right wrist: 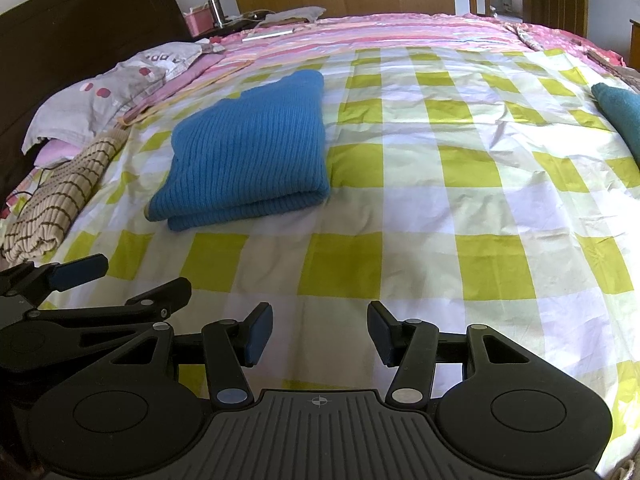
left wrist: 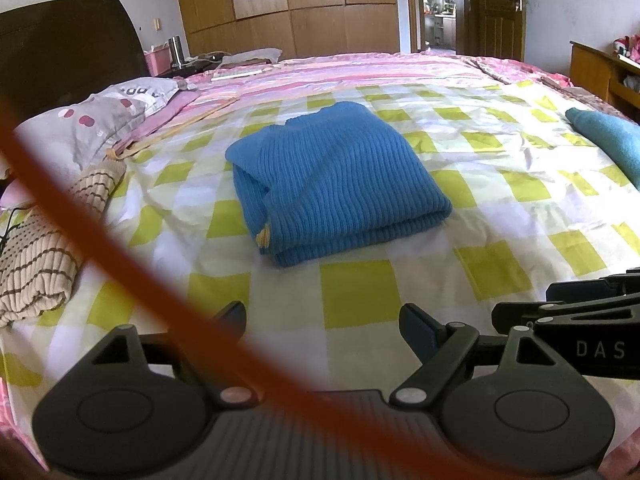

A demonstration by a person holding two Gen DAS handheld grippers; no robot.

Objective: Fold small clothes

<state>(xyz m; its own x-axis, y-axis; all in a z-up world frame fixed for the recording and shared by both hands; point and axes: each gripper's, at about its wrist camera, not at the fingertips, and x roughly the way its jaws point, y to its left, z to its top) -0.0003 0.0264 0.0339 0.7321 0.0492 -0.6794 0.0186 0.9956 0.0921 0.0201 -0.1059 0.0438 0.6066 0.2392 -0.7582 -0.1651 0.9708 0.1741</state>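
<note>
blue sweater (left wrist: 336, 184) folded, lying at 12 o'clock on bed (left wrist: 500, 208). striped top (left wrist: 44, 248) at 9, teal cloth (left wrist: 612, 140) at 2, look unfolded. left gripper (left wrist: 324, 320), right gripper (right wrist: 320, 332) both apart, empty.

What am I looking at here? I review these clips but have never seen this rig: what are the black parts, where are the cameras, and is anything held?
A person holds a two-finger gripper in each hand; a fisheye camera on each looks along its fingers. The black parts at the bottom are the left gripper in one picture and the right gripper in the other. Both are open and hold nothing. On the checked bedspread lies a folded blue sweater, a striped beige garment to the left, and a teal cloth at the right edge.
</note>
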